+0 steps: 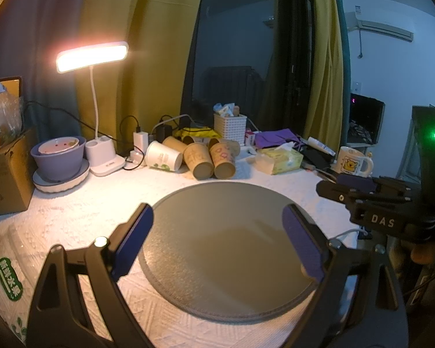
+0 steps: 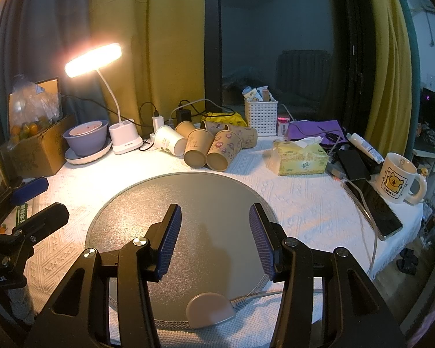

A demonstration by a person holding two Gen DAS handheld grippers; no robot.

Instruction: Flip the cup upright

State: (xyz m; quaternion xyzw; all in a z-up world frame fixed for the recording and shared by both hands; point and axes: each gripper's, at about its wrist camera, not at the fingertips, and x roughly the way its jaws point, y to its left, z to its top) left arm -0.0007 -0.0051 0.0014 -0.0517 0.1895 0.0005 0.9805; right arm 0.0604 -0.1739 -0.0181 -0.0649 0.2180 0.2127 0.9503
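Note:
Several paper cups lie on their sides at the back of the table: a white cup [image 1: 163,156] [image 2: 168,140] and brown printed cups [image 1: 200,161] [image 2: 219,152] beside it, bottoms facing me. A round grey mat [image 1: 229,249] [image 2: 177,203] lies bare on the white cloth in front of them. My left gripper [image 1: 217,232] is open and empty above the mat. My right gripper [image 2: 214,237] is open and empty above the mat; it also shows in the left wrist view [image 1: 359,191] at the right.
A lit desk lamp [image 2: 121,133], a purple bowl on a plate [image 2: 85,142], a cardboard box [image 2: 37,150], a white basket [image 2: 261,116], a tissue pack [image 2: 301,159], a phone [image 2: 374,206] and a bear mug [image 2: 398,178] surround the mat. The table edge falls away at the right.

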